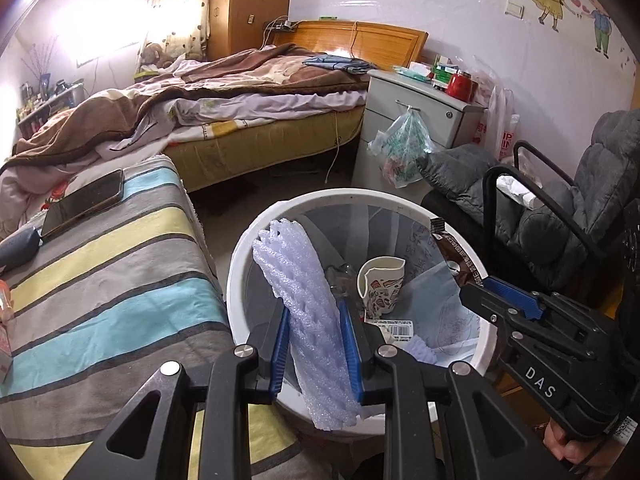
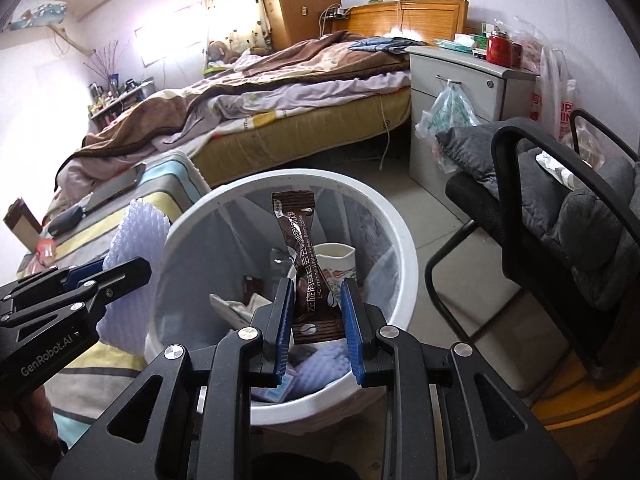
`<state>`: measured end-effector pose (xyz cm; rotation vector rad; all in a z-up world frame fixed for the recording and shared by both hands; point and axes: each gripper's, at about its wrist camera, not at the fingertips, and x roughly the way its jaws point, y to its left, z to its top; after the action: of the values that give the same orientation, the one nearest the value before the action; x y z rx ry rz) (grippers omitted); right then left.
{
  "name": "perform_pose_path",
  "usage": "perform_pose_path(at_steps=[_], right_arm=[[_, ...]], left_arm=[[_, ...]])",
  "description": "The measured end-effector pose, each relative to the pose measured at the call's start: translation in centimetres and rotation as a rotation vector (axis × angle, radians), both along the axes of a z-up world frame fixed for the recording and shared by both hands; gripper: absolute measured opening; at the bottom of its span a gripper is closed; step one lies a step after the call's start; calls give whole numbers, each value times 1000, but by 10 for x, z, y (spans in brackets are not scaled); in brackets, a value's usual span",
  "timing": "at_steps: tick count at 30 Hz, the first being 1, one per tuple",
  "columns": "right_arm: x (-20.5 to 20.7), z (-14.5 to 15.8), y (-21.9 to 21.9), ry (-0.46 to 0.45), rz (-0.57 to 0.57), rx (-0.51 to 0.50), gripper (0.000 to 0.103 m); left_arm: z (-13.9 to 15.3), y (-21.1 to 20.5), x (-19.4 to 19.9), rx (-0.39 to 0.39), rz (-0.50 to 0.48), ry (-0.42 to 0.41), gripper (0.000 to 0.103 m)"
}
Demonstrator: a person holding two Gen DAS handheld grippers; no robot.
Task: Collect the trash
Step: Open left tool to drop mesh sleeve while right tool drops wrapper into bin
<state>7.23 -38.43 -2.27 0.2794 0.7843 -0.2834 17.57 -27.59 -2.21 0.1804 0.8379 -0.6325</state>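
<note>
A white trash bin [image 1: 240, 264] [image 2: 404, 240] stands on the floor, holding a paper cup [image 1: 380, 284] [image 2: 340, 256], papers and wrappers. My left gripper [image 1: 314, 344] is shut on a white foam net sleeve [image 1: 308, 312] and holds it over the bin's left rim. The sleeve also shows in the right wrist view [image 2: 136, 240]. My right gripper [image 2: 318, 320] is shut on a brown coffee sachet [image 2: 304, 256] above the bin's middle. The sachet [image 1: 456, 256] and the right gripper [image 1: 480, 288] also show in the left wrist view, over the bin's right side.
A striped cloth surface [image 1: 104, 280] with a phone [image 1: 80, 204] lies left of the bin. A black-framed grey padded chair [image 2: 568, 216] stands to the right. A bed [image 1: 240, 92] and a grey cabinet [image 1: 408, 120] with a hanging plastic bag are behind.
</note>
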Motion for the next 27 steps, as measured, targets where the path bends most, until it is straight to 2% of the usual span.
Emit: perform_pose_path(at_steps=[8, 11, 13, 15, 27], right_arm=[[3, -3, -7, 25, -5, -13, 27], [4, -5, -7, 39, -17, -33, 27], [2, -4, -7, 38, -15, -30, 32], [2, -3, -7, 33, -16, -31, 45], [0, 5, 3, 10, -10, -30, 46]], left_arm=[[-6, -2, 7, 11, 14, 9, 27], [-7, 0, 8, 3, 16, 26, 35], [-6, 1, 7, 7, 20, 15, 44], [-4, 3, 6, -1, 19, 16, 45], [8, 23, 0, -11, 52, -6, 50]])
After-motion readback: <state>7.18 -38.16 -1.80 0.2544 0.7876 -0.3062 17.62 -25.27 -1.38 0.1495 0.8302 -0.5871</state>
